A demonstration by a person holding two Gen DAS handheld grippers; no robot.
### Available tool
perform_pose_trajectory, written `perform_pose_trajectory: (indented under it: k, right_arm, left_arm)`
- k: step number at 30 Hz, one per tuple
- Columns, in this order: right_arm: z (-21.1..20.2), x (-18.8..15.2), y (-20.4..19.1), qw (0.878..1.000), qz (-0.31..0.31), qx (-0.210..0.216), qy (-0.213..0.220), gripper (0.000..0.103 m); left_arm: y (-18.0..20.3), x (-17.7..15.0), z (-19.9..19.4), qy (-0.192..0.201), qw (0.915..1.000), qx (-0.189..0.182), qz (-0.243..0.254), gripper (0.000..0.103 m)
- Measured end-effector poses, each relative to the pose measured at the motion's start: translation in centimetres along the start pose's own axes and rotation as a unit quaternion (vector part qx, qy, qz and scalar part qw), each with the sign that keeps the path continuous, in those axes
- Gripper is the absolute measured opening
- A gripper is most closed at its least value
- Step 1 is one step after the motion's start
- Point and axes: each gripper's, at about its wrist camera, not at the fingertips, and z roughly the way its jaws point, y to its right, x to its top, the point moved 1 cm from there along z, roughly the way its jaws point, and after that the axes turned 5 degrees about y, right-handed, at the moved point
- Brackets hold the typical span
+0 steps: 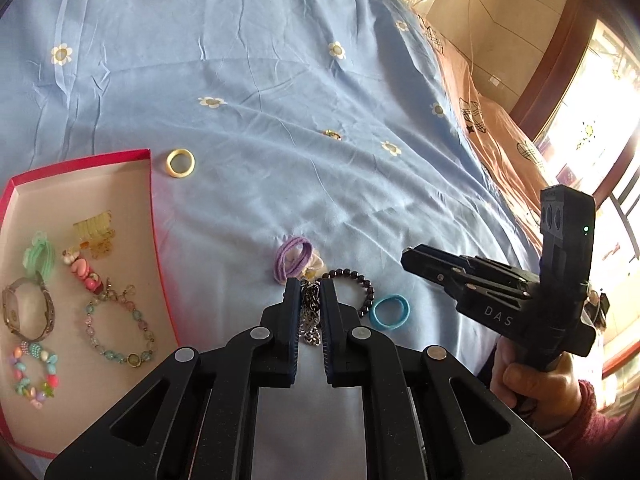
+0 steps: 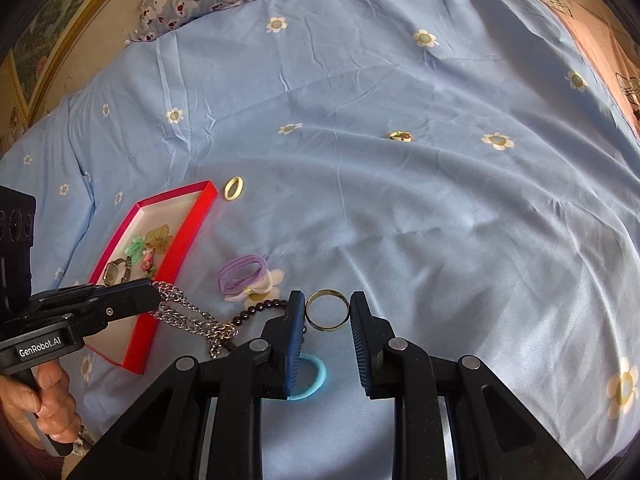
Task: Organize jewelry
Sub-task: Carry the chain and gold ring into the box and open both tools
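Already several bracelets sit in the red box (image 1: 150, 200), while the left gripper (image 1: 310, 300) clamps a chain (image 2: 188, 316) and the right gripper (image 2: 327, 312), fingers apart, brackets a gold ring (image 2: 327, 310).

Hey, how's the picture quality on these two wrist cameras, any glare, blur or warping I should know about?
Left wrist view: the window at right is blown out with glare, and the red box edges bow from fisheye warping. Right wrist view: lighting is even on the blue sheet, with dark vignetted corners; the gold ring between the right hand-held gripper fingers looks sharp.
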Motion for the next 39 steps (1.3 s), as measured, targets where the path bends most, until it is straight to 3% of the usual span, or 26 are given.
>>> perform_pose_trajectory:
  k: [10,21,30,39]
  right_arm:
    - [0.3,0.0,-5.5,0.998,-0.035,0.053,-0.007,0.023]
    - [1.1,0.2,-12.1,0.991,-0.074,0.115,-0.017,0.023]
    - [2.5,-0.5,-17.5,0.981,-0.111,0.157,-0.034,0.023]
    - [5.5,-2.6,-20.2,0.973,-0.135,0.172,-0.077,0.023]
  left_arm:
    - [-2.4,0.5,-5.3,0.048,0.9984,0.011,-0.027,0.008]
    - [-6.3,-0.3,-10.4,0.088,0.9933,0.048,-0.058,0.008]
    - [-9.2,-1.8,-11.8,0.091,0.9897,0.075,-0.082,0.008]
    - [-12.1,-4.2,-11.1,0.07,0.9869,0.094,-0.111,0.008]
